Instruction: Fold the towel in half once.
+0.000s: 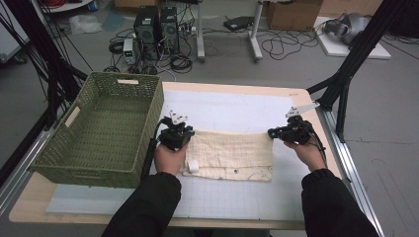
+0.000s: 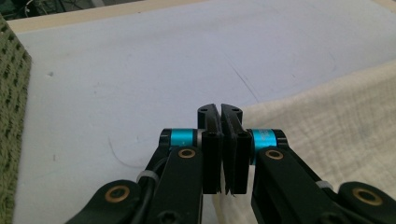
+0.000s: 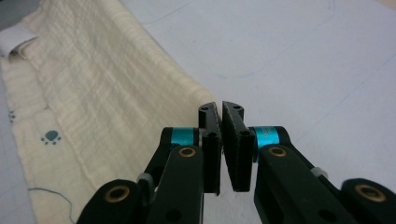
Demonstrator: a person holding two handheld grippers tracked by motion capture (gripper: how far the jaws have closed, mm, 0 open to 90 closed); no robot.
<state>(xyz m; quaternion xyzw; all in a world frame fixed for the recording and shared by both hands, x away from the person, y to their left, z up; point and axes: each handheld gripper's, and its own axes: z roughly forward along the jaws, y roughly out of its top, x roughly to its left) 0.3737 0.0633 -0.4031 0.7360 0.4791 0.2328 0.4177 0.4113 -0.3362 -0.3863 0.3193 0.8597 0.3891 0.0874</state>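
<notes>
A cream muslin cloth (image 1: 232, 154), folded into a long rectangle, lies flat on the white gridded mat (image 1: 222, 202) covering a pale wooden desk (image 1: 29, 202). It sits at the mat's centre. The left claw (image 1: 179, 134) is at the cloth's 9 o'clock end, at its far corner; the right claw (image 1: 274, 133) is at the 3 o'clock end, also at the far corner.

In the left gripper view the left claw (image 2: 220, 112) has its jaws pressed together, with the cloth (image 2: 336, 121) running under them; whether any fabric is pinched cannot be told. In the right gripper view the right claw (image 3: 220, 112) is nearly shut, a thin gap at the tips, at the cloth's (image 3: 102, 93) edge; a grip cannot be made out there either.

A green woven basket (image 1: 148, 118) stands at 9 o'clock, just beside the left claw. Bare mat lies open toward 12 o'clock and 6 o'clock.

Both forearms are cut off by the bottom frame. A small white tag (image 1: 193, 167) sits at the cloth's near left corner; any writing is too small to read. A blue paw print (image 3: 50, 136) marks the fabric.
</notes>
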